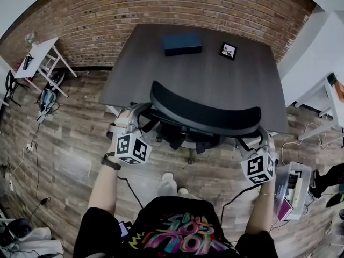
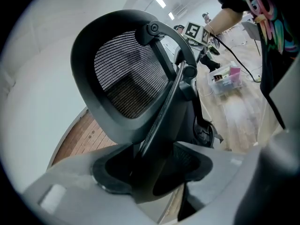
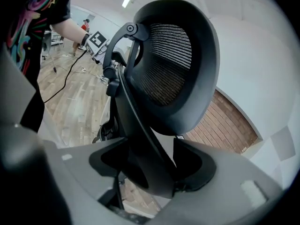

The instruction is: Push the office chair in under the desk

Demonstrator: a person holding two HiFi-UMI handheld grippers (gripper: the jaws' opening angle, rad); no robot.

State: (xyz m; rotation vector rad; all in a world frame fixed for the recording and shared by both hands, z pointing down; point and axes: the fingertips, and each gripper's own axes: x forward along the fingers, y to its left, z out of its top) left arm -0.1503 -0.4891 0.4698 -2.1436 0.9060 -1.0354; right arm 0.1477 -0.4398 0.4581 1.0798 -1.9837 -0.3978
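The black mesh-backed office chair stands at the near edge of the dark desk, its backrest toward me and its seat mostly hidden beneath it. My left gripper is at the left end of the backrest. In the left gripper view, this gripper is shut on the black frame bar behind the mesh. My right gripper is at the right end. In the right gripper view, the gripper is shut on the matching bar.
A blue box and a small framed picture lie on the desk by the brick wall. A white table stands far left and white furniture stands right. By my right foot are a plastic bin and cables.
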